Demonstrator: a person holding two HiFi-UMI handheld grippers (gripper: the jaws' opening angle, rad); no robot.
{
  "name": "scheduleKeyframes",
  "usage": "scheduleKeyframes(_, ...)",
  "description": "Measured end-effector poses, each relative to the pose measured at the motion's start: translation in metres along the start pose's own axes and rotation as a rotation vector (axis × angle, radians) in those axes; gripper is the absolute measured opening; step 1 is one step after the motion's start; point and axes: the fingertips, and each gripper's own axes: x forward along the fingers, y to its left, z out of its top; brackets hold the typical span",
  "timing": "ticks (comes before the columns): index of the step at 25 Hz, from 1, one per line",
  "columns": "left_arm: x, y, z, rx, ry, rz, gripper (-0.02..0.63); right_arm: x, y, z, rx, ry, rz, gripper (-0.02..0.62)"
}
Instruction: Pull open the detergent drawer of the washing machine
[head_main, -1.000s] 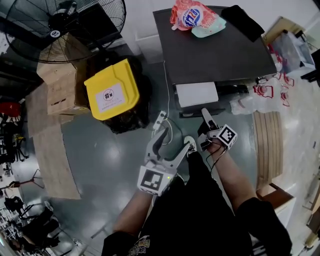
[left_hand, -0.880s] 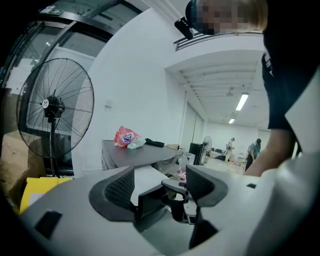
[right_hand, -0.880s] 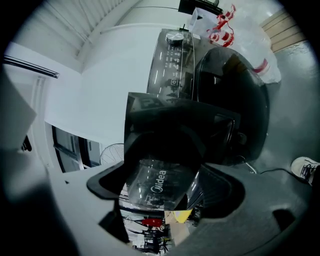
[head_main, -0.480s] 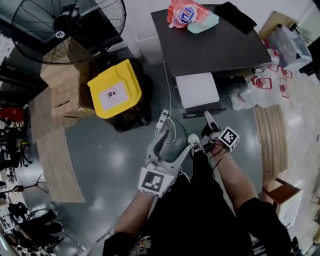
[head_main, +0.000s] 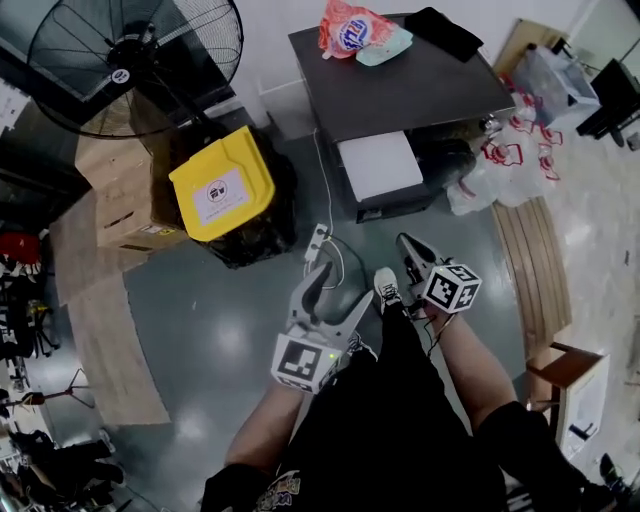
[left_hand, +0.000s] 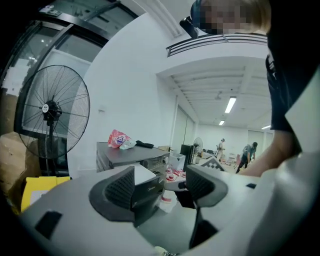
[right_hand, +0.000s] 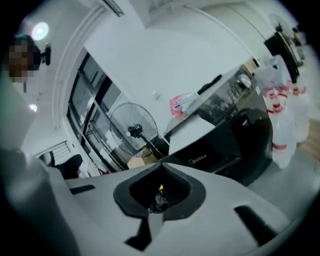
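The dark washing machine (head_main: 400, 85) stands at the top of the head view, its white detergent drawer (head_main: 378, 165) pulled out toward me. In the right gripper view the drawer (right_hand: 192, 131) juts from the machine (right_hand: 225, 145). My left gripper (head_main: 343, 285) hangs open and empty over the grey floor, well short of the machine; between its jaws (left_hand: 160, 185) the drawer (left_hand: 145, 176) shows in the distance. My right gripper (head_main: 403, 242) is shut with nothing in it and stands apart from the drawer front; its closed tips (right_hand: 160, 189) point at the machine.
A red detergent bag (head_main: 348, 30) and a black cloth (head_main: 440, 30) lie on the machine. Left of it are a yellow-lidded bin (head_main: 222, 183), cardboard boxes (head_main: 125, 200) and a large fan (head_main: 130, 60). A power strip (head_main: 318, 245) lies on the floor. Plastic bags (head_main: 490, 170) sit at the right.
Both grippers have drawn back from the machine. The right gripper's jaws have gone from open to shut and it has rolled. The left gripper stays open.
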Motion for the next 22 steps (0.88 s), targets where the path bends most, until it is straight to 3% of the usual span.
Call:
scheduleKeyframes(6,-0.002,-0.032,0.004,0.011,-0.033,-0.057,0.293,-0.051,0.085,0.033,-0.399,0.000,0.070,-0.002)
scheduleKeyframes(9,0.002,-0.052,0.012,0.024,-0.040,-0.071,0.293,-0.081,0.112,0.055,-0.523,-0.041,0.097,-0.002)
scheduleKeyframes(11,0.005,-0.065,0.017,0.039,-0.046,-0.069,0.276,-0.101,0.126,0.070,-0.572,-0.065,0.116,-0.002)
scheduleKeyframes(14,0.010,-0.080,0.021,0.051,-0.053,-0.037,0.183,-0.130,0.140,0.089,-0.622,-0.099,0.150,0.000)
scheduleKeyframes(17,0.017,-0.097,0.020,0.030,-0.057,0.016,0.037,-0.158,0.147,0.102,-0.658,-0.122,0.201,0.000)
scheduleKeyframes(22,0.029,-0.144,0.020,0.027,-0.064,0.093,0.012,-0.208,0.141,0.113,-0.686,-0.123,0.288,0.002)
